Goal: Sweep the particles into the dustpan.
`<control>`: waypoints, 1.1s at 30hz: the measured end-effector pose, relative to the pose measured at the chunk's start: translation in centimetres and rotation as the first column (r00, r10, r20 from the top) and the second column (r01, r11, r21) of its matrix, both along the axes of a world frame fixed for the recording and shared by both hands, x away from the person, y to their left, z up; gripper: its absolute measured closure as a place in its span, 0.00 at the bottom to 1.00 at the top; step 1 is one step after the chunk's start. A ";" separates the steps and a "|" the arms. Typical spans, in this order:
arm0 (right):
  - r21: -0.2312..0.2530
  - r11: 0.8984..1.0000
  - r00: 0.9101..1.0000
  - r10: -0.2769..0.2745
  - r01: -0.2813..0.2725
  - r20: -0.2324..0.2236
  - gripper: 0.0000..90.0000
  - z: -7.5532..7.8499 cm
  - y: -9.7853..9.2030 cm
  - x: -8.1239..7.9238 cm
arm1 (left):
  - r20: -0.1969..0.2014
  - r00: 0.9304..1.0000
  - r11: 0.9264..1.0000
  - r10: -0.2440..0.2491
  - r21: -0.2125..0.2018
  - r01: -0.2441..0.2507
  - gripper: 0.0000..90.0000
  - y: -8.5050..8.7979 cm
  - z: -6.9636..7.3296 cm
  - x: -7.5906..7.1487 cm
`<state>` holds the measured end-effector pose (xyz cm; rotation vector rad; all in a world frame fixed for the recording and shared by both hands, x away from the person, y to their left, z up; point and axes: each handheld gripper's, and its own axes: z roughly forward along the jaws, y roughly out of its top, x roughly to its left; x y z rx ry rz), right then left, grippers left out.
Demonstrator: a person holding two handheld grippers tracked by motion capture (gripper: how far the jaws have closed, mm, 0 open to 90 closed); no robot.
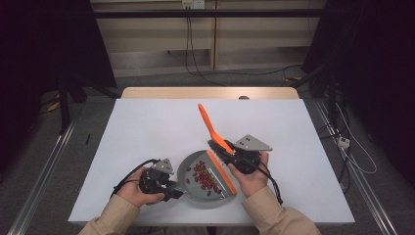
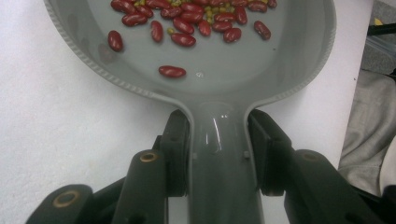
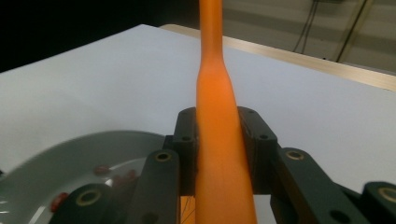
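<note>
1. Left tongs [image 1: 172, 192] are clamped on the grey handle of the dustpan [image 1: 192, 169]; in the left gripper view the two black pads [image 2: 177, 154] press on either side of that handle.
2. Right tongs [image 1: 229, 157] are clamped on the orange handle of the brush [image 1: 211, 128]; in the right gripper view the handle stands upright between the pads [image 3: 254, 140], which squeeze it from both sides.
3. On the white counter [image 1: 147, 132], near its front edge, the dustpan rests between the person's two hands, with its handle pointing toward the left hand [image 1: 134, 193].
4. Red beans [image 1: 203, 177] lie scattered inside the dustpan; the left gripper view shows a few small yellowish bits mixed among them, and one bean lying apart, closer to the handle.
5. An orange strip runs along the dustpan's straight edge on the side nearest the right hand [image 1: 249, 178].
6. Dark bristles of the brush sit just at that orange edge, while its handle slants up and away toward the back of the counter.
7. Both sleeves are beige and come in from the bottom of the high view.
</note>
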<state>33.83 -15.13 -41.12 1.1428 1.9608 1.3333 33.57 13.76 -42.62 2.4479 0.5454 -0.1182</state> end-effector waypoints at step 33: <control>0.038 0.999 1.000 0.031 -0.030 -0.006 0.79 -1.4 0.8 -0.9 | 0.016 1.000 1.000 -0.007 -0.009 0.007 0.67 -0.1 -0.3 -0.1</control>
